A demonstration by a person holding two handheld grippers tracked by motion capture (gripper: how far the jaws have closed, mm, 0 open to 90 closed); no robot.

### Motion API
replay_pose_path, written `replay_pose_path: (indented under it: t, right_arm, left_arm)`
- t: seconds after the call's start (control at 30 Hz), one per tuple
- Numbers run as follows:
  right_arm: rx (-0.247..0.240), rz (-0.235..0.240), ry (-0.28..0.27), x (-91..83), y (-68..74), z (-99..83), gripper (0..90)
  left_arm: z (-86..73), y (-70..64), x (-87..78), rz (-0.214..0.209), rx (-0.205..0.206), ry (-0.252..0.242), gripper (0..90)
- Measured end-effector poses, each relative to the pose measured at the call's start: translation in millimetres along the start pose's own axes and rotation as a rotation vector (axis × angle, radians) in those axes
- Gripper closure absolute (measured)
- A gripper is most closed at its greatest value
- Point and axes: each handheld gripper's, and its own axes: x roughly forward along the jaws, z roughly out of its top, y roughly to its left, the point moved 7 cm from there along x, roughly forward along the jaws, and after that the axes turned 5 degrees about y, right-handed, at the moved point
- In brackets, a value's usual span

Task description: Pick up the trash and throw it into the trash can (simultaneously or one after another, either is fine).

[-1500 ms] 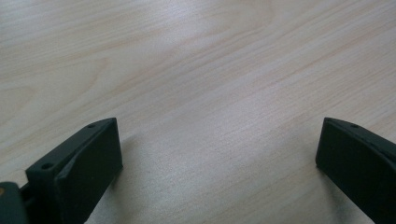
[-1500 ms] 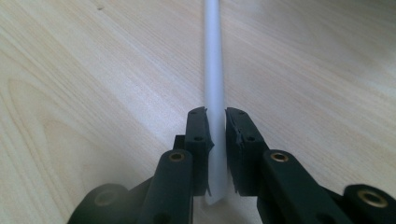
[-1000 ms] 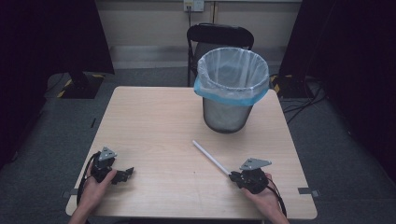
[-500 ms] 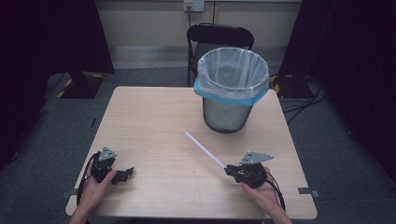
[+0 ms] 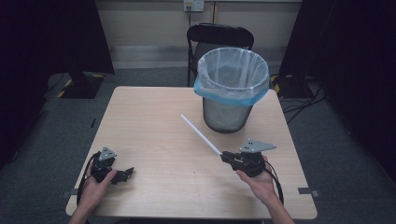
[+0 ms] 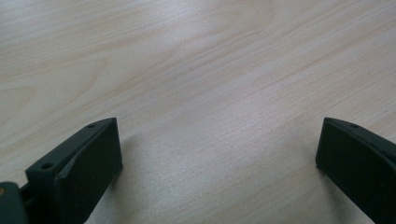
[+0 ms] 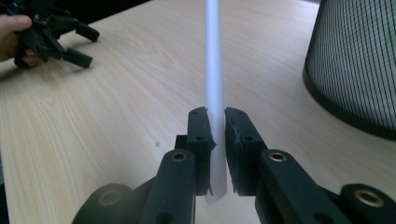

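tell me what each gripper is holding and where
The right gripper grips the white straw near its lower end; the left gripper holds nothing.

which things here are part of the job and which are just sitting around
In the job:
- long white plastic straw
- right gripper, shut on the straw
- black mesh waste bin with a clear and blue liner, a likely target

Just there:
- left gripper, open, low over the light wooden table
- black folding chair behind the table

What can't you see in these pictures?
- Bin inside, high view: the liner blurs what lies in it.
- Straw far end, right tool view: cut off by the top edge.
- Bin top, right tool view: cut off by the edge.
- Chair seat, high view: behind the bin.
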Motion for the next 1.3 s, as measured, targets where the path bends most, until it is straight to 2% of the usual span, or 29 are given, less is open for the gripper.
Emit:
replay_pose_path:
  t: [0.33,0.5,0.57,0.9,1.3]
  right_arm:
    - [-0.012,0.025,-0.05,2.7,3.1,28.5,81.0]
    - [-0.014,0.029,-0.079,0.6,4.4,38.0,81.0]
    - [-0.019,0.034,-0.102,-2.2,4.9,47.5,81.1]
    - [-0.026,0.049,-0.15,-5.5,1.6,75.6,81.1]
    - [-0.042,0.04,-0.241,-24.4,-1.9,112.7,81.1]
  left_arm:
    - [0.0,0.0,0.0,0.0,0.0,0.0,0.0]
    - [0.1,-0.2,0.1,-0.001,-0.002,-0.002,0.0]
    - [0.1,-0.2,0.1,0.0,-0.002,-0.002,0.0]
    - [0.0,0.1,0.0,0.0,0.001,0.0,0.0]
    - [0.0,0.0,0.0,0.0,0.001,0.0,0.0]
